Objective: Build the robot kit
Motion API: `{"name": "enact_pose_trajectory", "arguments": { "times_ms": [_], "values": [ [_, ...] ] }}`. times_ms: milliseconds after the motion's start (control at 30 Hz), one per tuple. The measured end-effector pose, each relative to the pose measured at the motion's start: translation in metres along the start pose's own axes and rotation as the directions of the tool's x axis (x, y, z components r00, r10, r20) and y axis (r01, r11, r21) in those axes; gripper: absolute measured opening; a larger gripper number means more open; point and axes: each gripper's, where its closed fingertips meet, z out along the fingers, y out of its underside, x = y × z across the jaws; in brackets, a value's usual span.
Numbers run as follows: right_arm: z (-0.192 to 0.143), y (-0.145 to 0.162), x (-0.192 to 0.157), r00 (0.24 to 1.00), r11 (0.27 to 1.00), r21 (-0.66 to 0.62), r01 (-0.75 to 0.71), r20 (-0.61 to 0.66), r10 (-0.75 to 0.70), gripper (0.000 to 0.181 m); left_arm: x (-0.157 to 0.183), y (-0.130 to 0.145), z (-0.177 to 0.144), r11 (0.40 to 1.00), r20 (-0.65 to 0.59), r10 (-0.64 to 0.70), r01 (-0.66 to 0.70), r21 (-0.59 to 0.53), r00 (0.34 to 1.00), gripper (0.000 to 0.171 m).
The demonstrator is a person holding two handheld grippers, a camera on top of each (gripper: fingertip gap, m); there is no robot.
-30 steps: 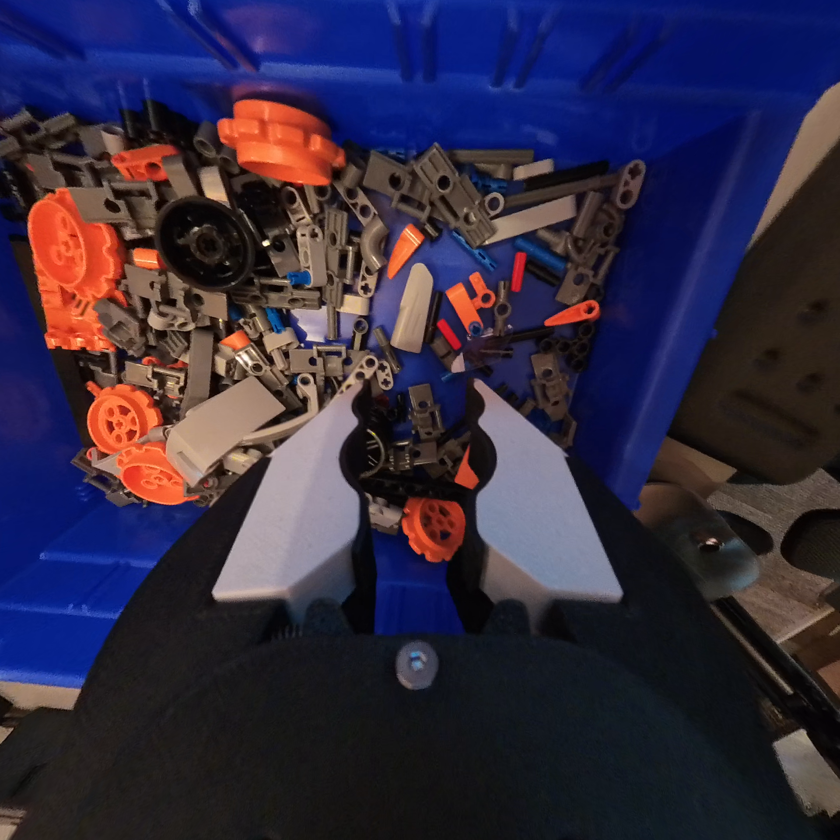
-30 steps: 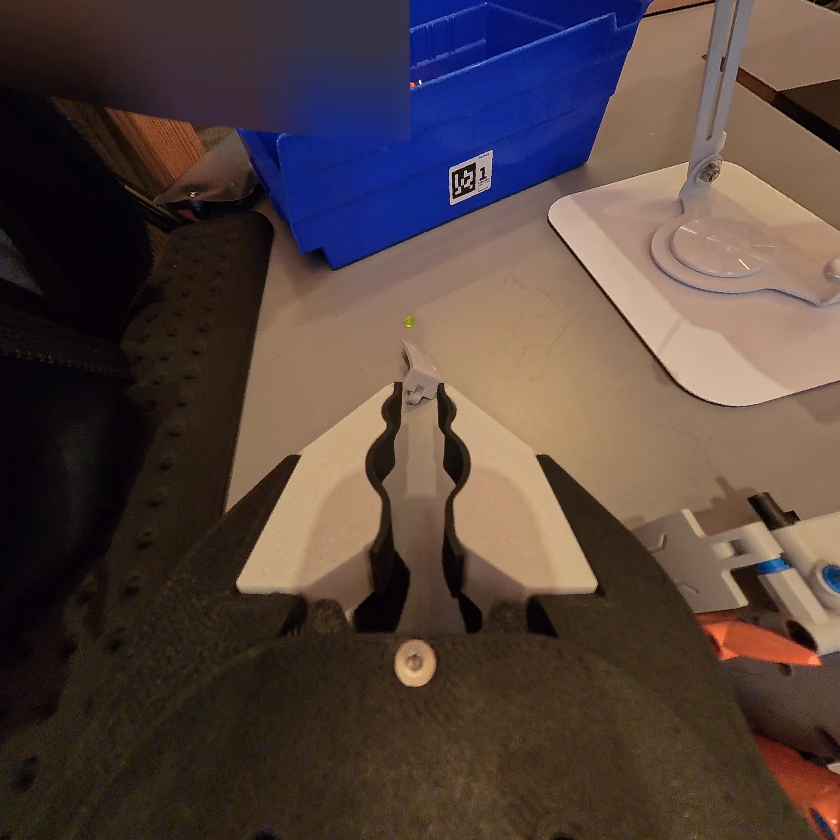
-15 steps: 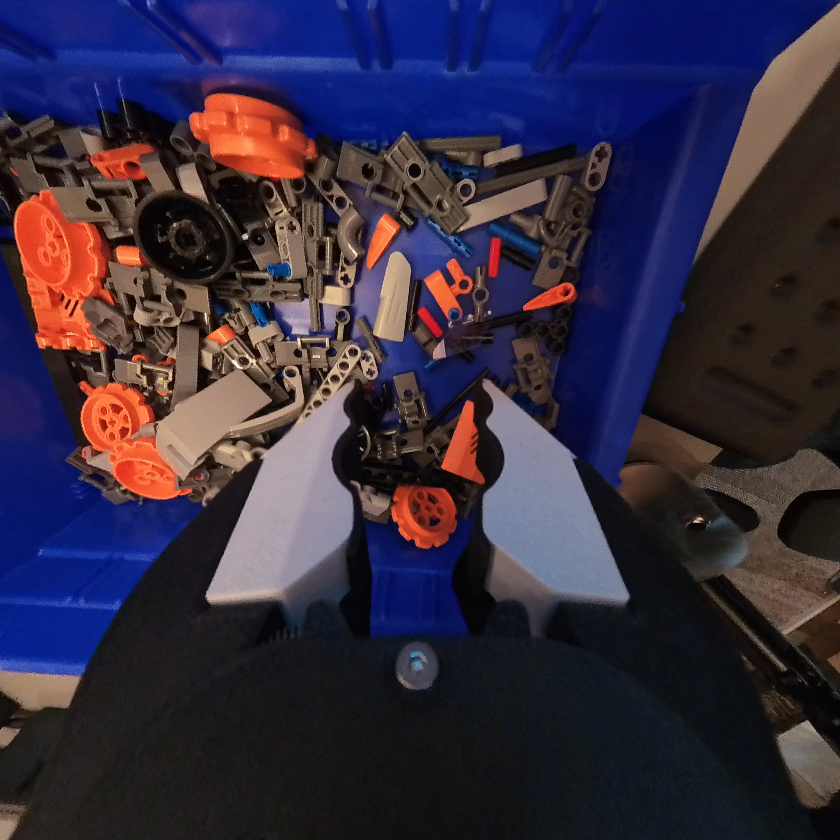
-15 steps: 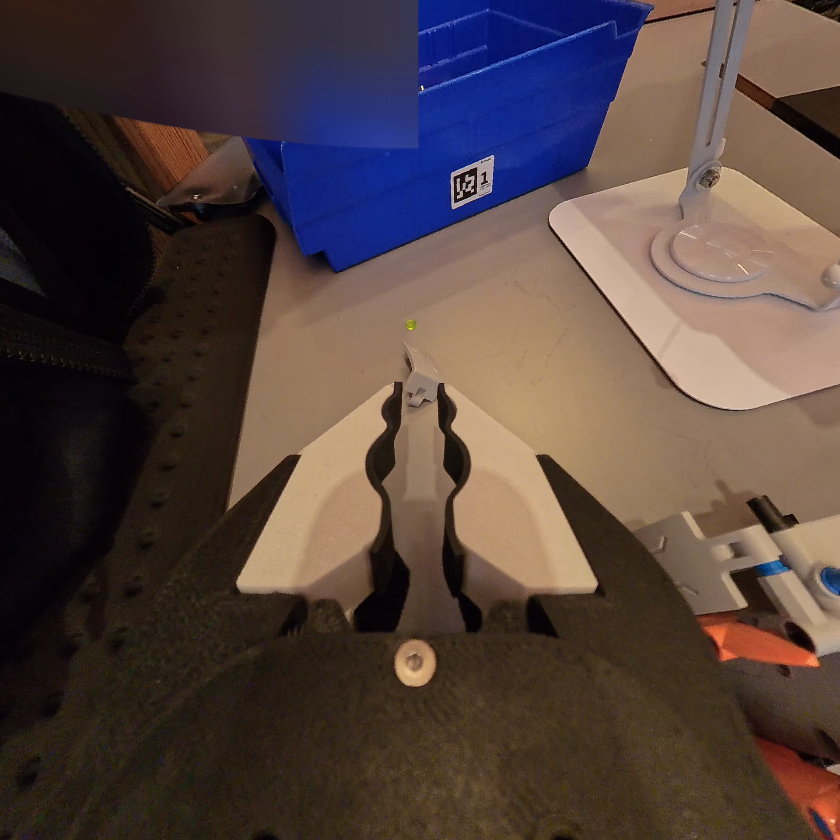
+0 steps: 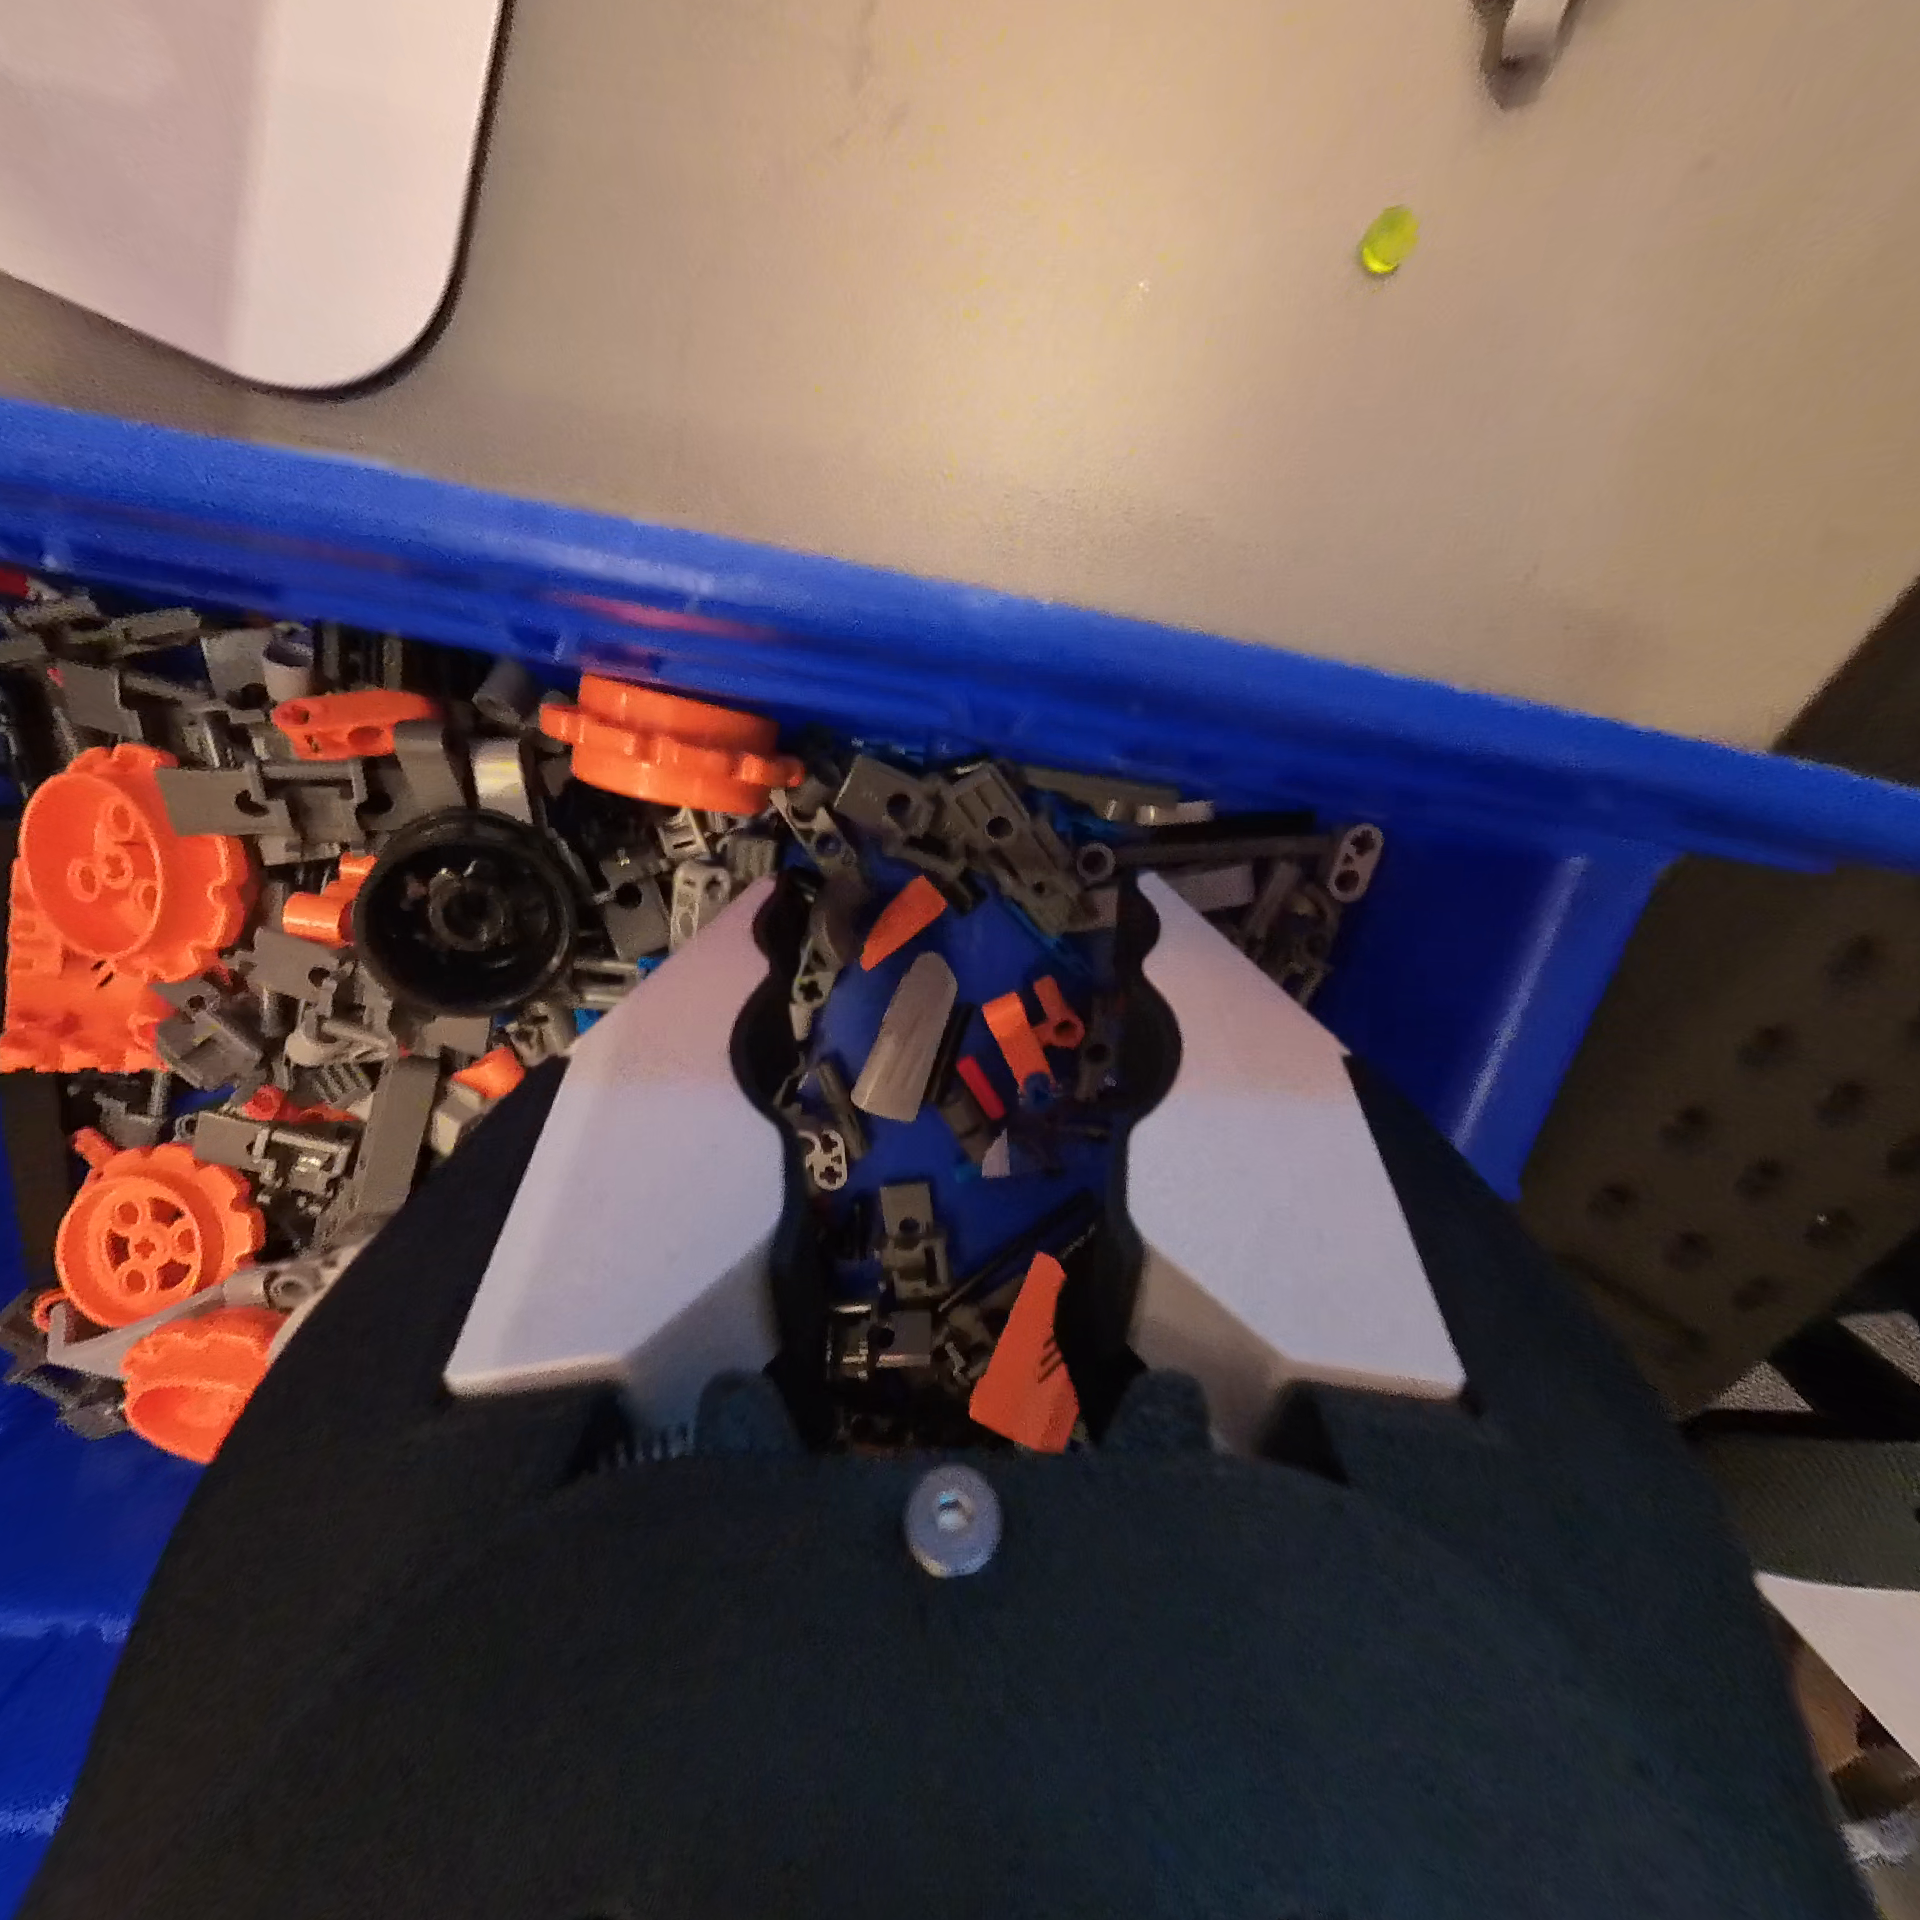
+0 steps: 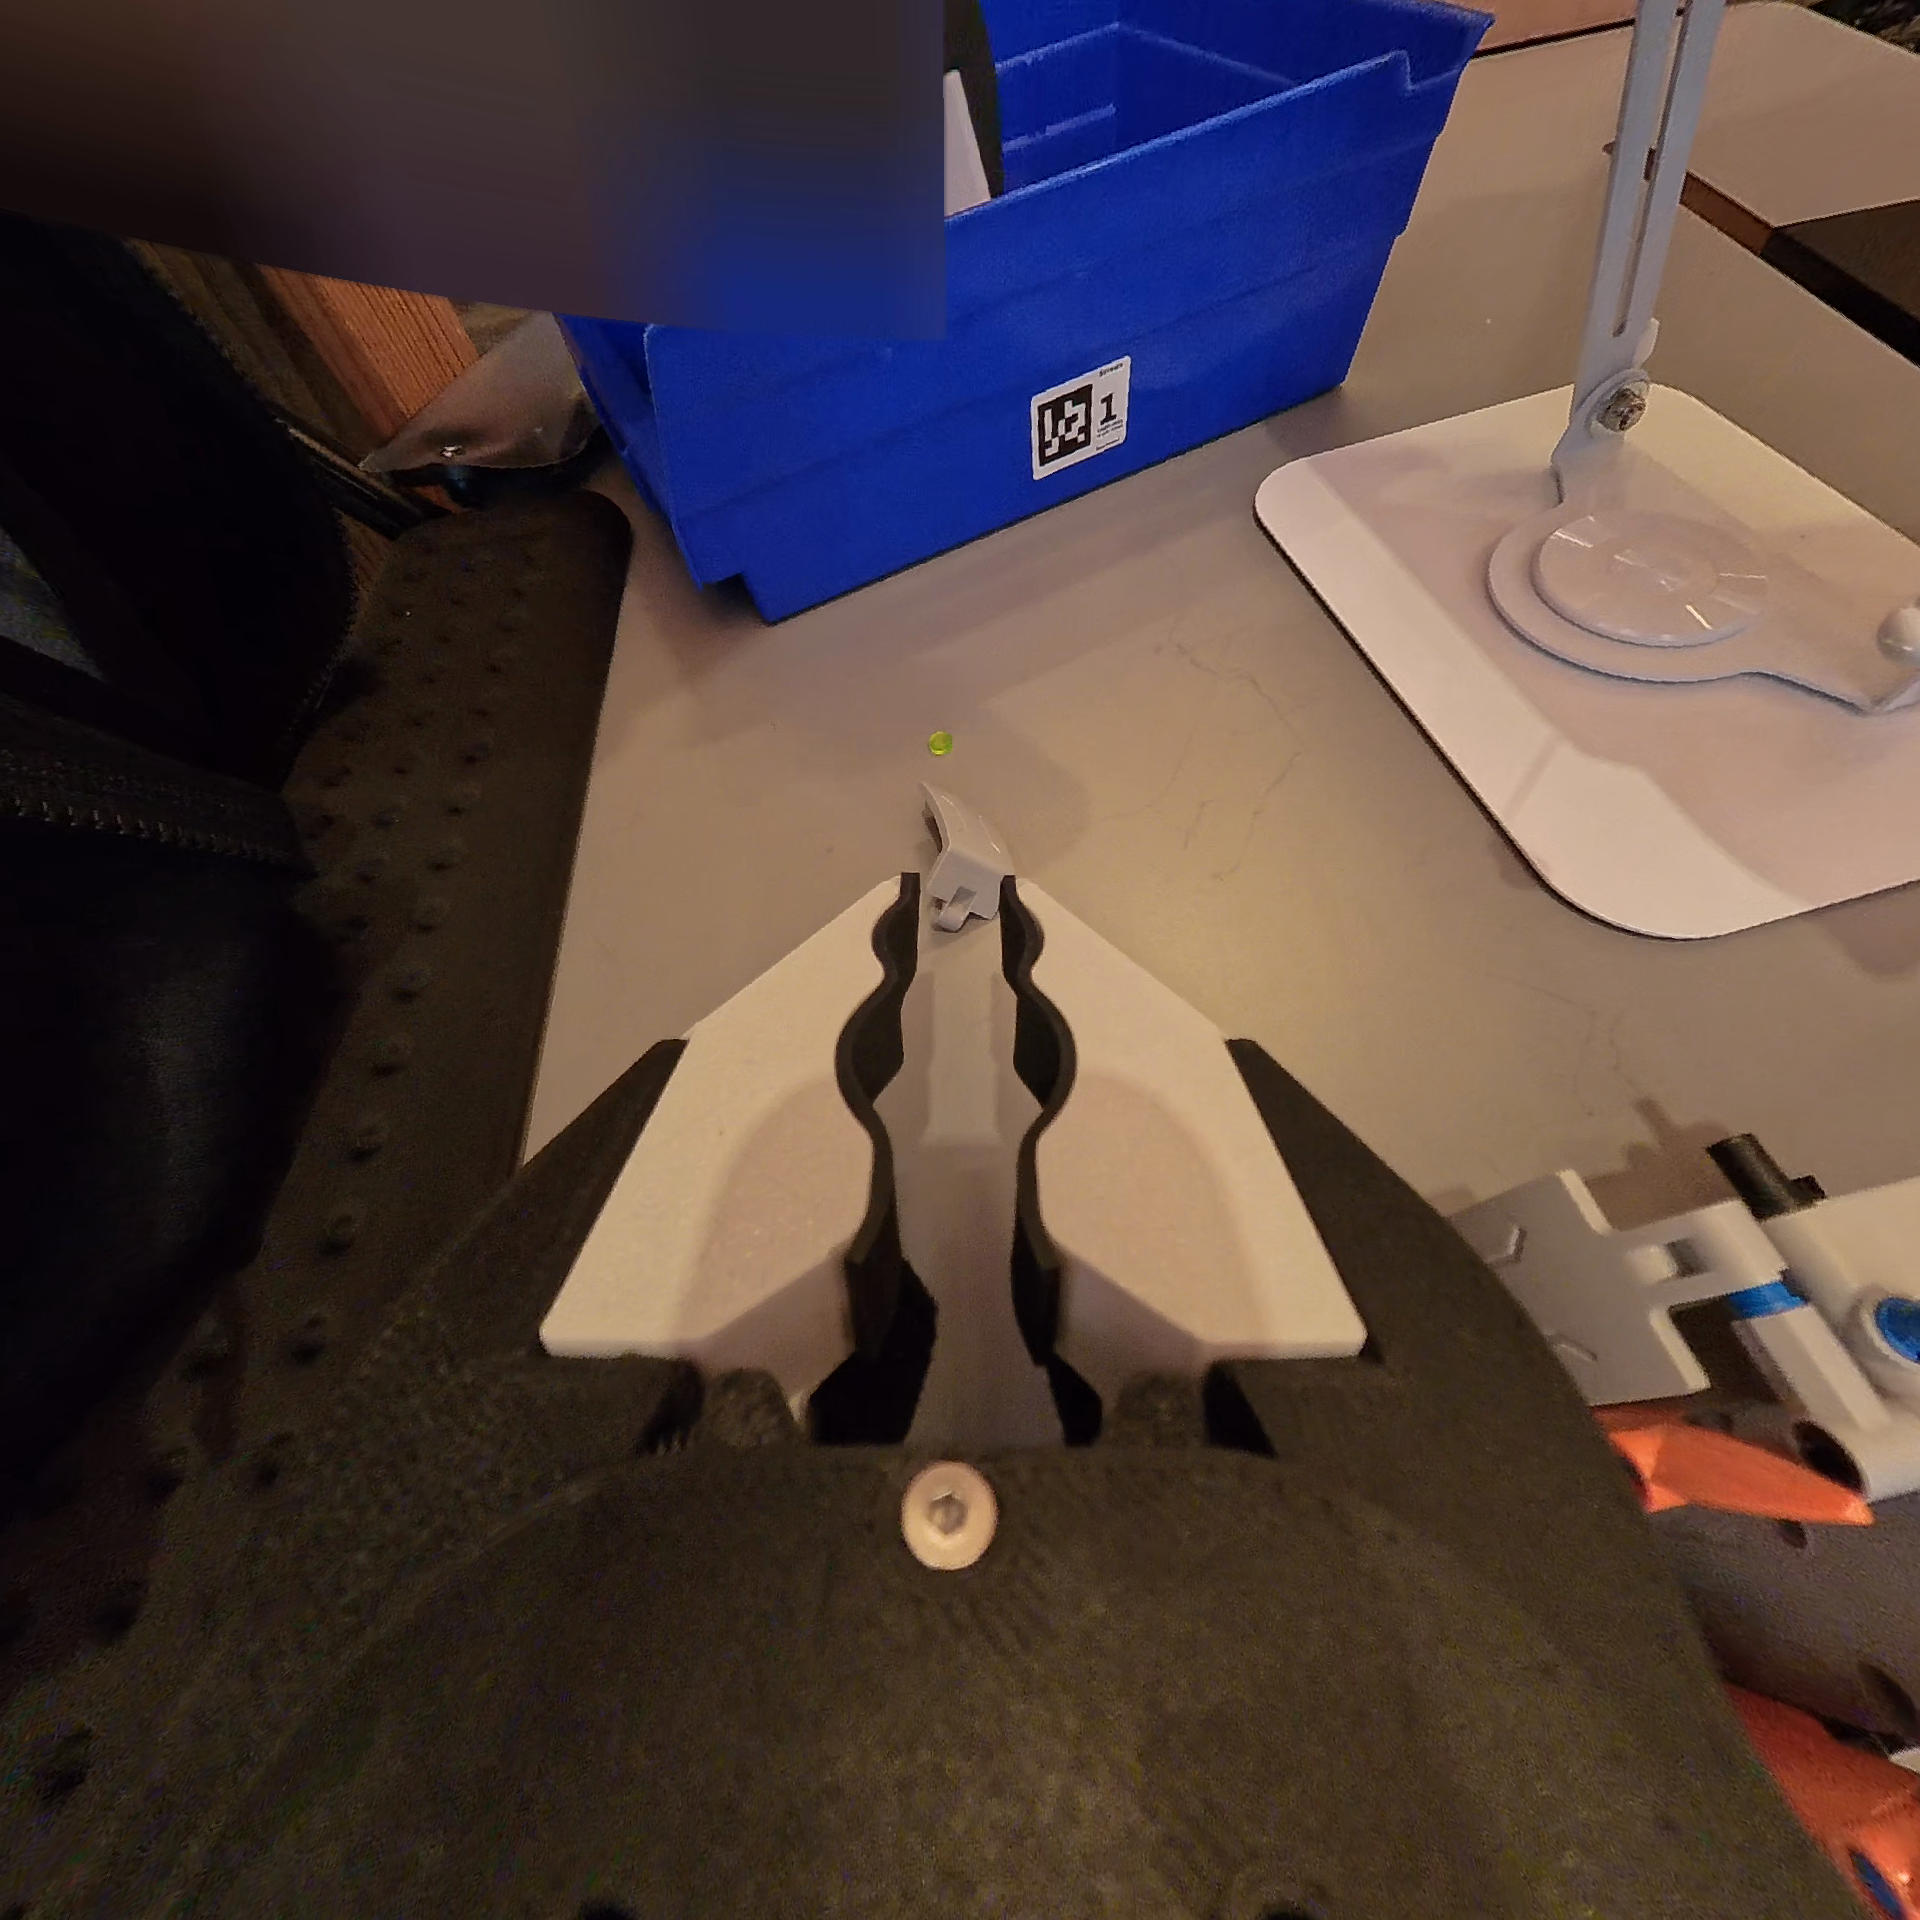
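Note:
My left gripper [image 5: 954, 894] is open and empty above a blue bin [image 5: 935, 649] full of loose building-toy parts. Between its fingers I see a light grey curved panel [image 5: 904, 1039], small orange pieces and an orange wedge [image 5: 1023, 1361] near the finger bases. Orange wheels [image 5: 140, 1242] and a black tyre [image 5: 462, 914] lie to the left. My right gripper [image 6: 958, 888] is shut on a small light grey curved piece [image 6: 964, 847] and holds it just above the grey table [image 6: 1195, 831]. A tiny yellow-green stud [image 6: 940, 743] lies just beyond it.
The blue bin [image 6: 1039, 312], with a white coded sticker [image 6: 1081, 416], stands at the back of the table. A white stand base [image 6: 1610, 644] is to the right. A partly built white, grey and orange model [image 6: 1714, 1320] lies at lower right. A black chair [image 6: 364, 935] borders the left edge. The tips of one gripper are about 25 cm away from the tips of the other. The left tips stand about 11 cm off the tiny yellow-green stud [image 6: 940, 743]. My left wrist view [image 5: 1391, 240] looks at it from another angle.
My left gripper has opened wider, and its view has swung up, so the bin's far rim and the table beyond now show. My right gripper has barely moved, still shut on the grey piece.

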Motion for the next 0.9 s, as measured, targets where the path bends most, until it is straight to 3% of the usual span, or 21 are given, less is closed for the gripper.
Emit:
{"name": "enact_pose_trajectory", "arguments": {
  "times_ms": [133,333,600,900],
  "values": [
    [0.000,0.000,0.000,1.000,1.000,0.000,0.000,0.001,0.000,0.013,0.003,-0.003,0.010,1.000,-0.018,-0.014,0.014,-0.011,1.000,0.055],
    [0.000,0.000,-0.001,1.000,1.000,-0.001,0.001,0.003,-0.001,0.013,-0.011,0.003,0.009,0.999,0.046,-0.036,0.037,-0.015,0.998,0.022],
    [0.000,0.001,0.000,1.000,1.000,-0.002,-0.001,0.003,0.001,0.013,-0.018,0.024,-0.013,0.997,0.046,-0.060,0.062,-0.043,0.997,0.020],
    [0.001,0.001,-0.001,1.000,1.000,-0.005,-0.001,0.004,0.001,0.013,-0.003,0.060,-0.026,0.986,-0.013,-0.051,0.048,-0.162,0.999,0.020]
  ]
}}
